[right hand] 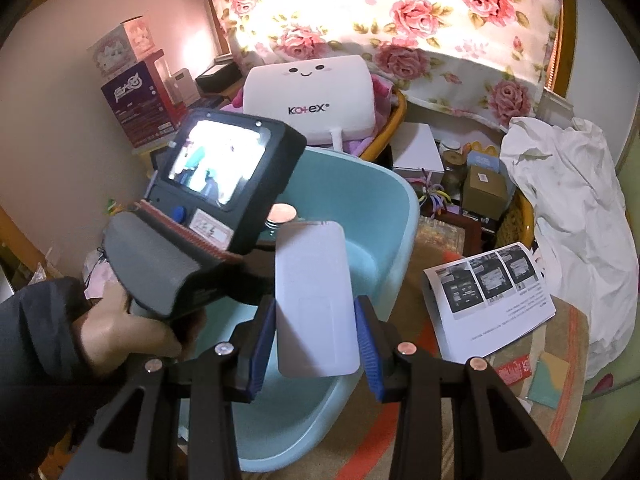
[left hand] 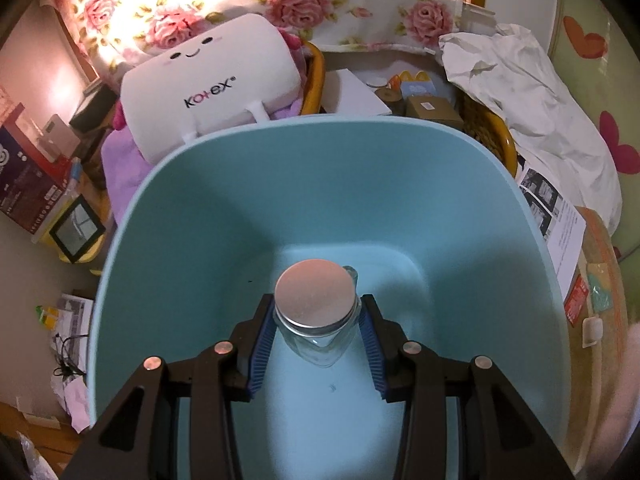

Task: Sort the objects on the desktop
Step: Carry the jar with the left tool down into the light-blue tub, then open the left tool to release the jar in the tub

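My left hand-held gripper (left hand: 318,316) is down inside the blue tub (left hand: 168,208), its blue pads pinching a small glass jar (left hand: 316,332) just below its metal lid (left hand: 316,300); whether the jar's base touches the tub floor I cannot tell from above. To do this well I would lower until I feel the bottom take the weight, keep the jar upright, then spread the pads only a little and lift straight up so neither pad catches the lid's edge and tips it. My right hand-held gripper (right hand: 316,334) hangs over the tub's near rim, clamped on the long edges of a flat white card (right hand: 316,300) that stands on end. In that view my left hand (right hand: 132,332) and its device with the lit screen (right hand: 218,160) lie between the card and the jar, so I judge the card should wait until the left side is clear, then go down flat beside the jar, not on it. The printed sheet (right hand: 492,292) lies on the worktop to the right, untouched.
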A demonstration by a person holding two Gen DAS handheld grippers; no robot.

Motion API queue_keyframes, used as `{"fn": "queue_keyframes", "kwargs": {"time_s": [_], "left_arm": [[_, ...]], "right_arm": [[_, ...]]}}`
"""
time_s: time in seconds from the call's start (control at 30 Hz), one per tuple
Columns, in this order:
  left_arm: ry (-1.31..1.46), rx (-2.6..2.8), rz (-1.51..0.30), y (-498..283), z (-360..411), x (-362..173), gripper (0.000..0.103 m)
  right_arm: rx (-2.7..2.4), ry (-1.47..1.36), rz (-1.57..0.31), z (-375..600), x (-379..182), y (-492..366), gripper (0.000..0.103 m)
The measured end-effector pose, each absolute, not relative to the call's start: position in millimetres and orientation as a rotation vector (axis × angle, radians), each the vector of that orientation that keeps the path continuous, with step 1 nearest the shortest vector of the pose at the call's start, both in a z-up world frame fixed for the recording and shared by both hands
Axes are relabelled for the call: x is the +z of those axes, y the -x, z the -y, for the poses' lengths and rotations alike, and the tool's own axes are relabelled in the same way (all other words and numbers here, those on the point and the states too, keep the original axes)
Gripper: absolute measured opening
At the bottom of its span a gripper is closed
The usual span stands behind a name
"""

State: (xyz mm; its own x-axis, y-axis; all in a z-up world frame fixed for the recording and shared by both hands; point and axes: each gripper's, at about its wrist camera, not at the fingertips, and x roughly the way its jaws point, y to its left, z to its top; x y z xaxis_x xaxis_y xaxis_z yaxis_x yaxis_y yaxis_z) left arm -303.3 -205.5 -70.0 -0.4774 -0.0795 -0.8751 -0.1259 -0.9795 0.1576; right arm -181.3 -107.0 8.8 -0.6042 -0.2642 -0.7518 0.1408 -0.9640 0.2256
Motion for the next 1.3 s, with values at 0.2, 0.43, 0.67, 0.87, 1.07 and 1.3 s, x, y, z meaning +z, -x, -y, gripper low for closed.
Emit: {"fn": "queue_keyframes", "kwargs": {"time_s": [0.2, 0.43, 0.67, 0.87, 1.07, 1.3], "left_arm": [[1.632, 2.630, -0.337, 314.5, 203.7, -89.1, 0.044], [1.715, 2.590, -0.348, 325.8, 208.8, -116.1, 0.044], [1.802, 2.532, -0.340, 332.2, 212.9, -136.8, 0.044], [1.803, 2.527, -0.351, 335.5, 213.6, -140.3, 0.044], [1.780, 2.538, -0.359, 334.4, 214.1, -138.4, 0.044], [1.788, 2.541, -0.353, 333.9, 216.9, -135.1, 0.045]], "right_arm": [[-2.614, -1.271, 0.222, 107.2, 6.1, 183.9, 0.043], [-2.601, -1.294, 0.222, 112.1, -3.1, 188.6, 0.043], [-2.578, -1.303, 0.219, 120.4, -8.8, 191.2, 0.043], [-2.575, -1.306, 0.219, 122.6, -11.6, 193.4, 0.043], [-2.572, -1.308, 0.216, 122.7, -11.4, 194.8, 0.043], [-2.570, -1.309, 0.205, 123.1, -11.5, 195.6, 0.043]]}}
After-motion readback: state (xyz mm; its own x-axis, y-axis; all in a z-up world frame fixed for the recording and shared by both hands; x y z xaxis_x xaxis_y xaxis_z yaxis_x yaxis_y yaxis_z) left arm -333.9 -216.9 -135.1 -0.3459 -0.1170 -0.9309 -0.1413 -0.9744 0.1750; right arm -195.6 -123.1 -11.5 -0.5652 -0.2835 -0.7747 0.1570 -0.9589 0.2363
